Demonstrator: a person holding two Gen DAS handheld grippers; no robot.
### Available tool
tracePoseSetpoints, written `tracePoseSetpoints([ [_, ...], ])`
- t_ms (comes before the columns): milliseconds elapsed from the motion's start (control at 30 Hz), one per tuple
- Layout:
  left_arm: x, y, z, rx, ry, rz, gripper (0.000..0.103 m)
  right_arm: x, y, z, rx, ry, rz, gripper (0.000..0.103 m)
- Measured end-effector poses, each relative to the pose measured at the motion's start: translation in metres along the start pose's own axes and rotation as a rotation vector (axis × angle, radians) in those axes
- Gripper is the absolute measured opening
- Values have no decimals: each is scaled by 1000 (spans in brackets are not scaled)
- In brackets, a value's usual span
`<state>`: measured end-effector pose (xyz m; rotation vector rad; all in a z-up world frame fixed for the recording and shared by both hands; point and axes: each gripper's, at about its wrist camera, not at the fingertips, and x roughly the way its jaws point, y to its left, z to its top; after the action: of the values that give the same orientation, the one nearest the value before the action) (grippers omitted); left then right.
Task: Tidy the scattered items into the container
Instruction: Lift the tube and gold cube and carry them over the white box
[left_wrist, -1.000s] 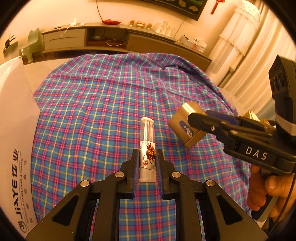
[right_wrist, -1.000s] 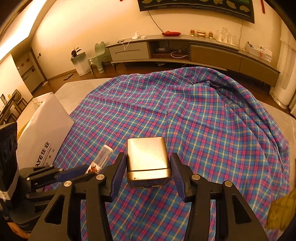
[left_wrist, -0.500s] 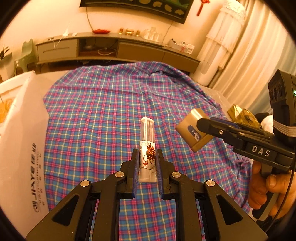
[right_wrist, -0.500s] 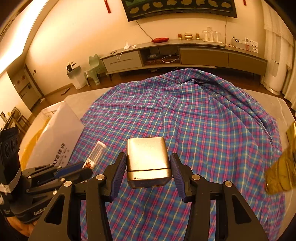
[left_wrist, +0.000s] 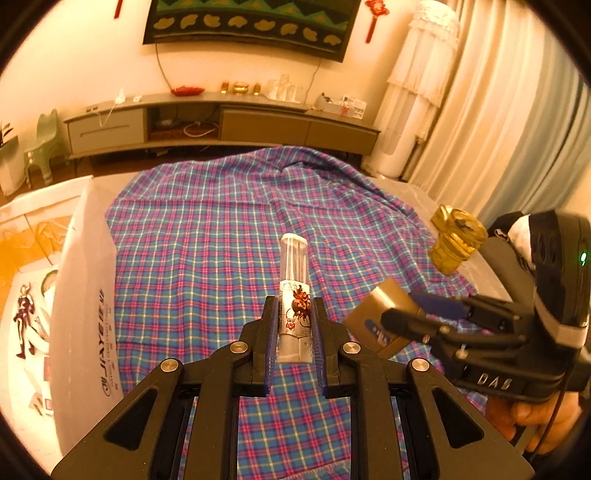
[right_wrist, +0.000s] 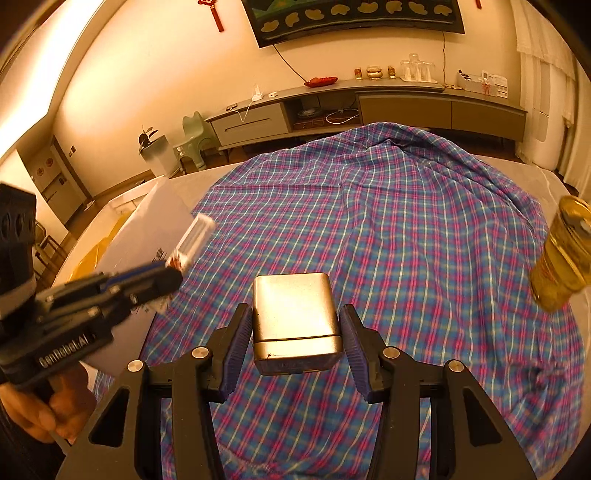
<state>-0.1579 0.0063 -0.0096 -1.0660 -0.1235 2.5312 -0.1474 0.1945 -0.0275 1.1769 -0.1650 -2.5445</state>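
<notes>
1. My left claw (left_wrist: 294, 334) is nearly closed, pads clamped on the slim clear tube (left_wrist: 293, 291) with a printed label. The clear cap end sticks out forward past the tips, so it should drop free on release.
2. My right claw (right_wrist: 295, 332) is spread wide, pinching the gold metal tin (right_wrist: 295, 314) by its two sides, lid end toward the camera. I grip it across its broad width, hence the wide jaws.
3. Both items are lifted clear of the plaid cloth (left_wrist: 207, 240) below the claws.
4. The white box (left_wrist: 79, 295), the likely container, sits left of my left claw, wall just beside it. Both loads need to go leftward.
5. A gold jar (right_wrist: 561, 258) stays on the cloth far right of my right claw, not yet collected.
</notes>
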Motion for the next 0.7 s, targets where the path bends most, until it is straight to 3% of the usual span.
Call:
tracePoseSetpoints([
  [700,-77,5,-16,24,-98,-34,18,-47,63,-31,-36,-66,57,50],
])
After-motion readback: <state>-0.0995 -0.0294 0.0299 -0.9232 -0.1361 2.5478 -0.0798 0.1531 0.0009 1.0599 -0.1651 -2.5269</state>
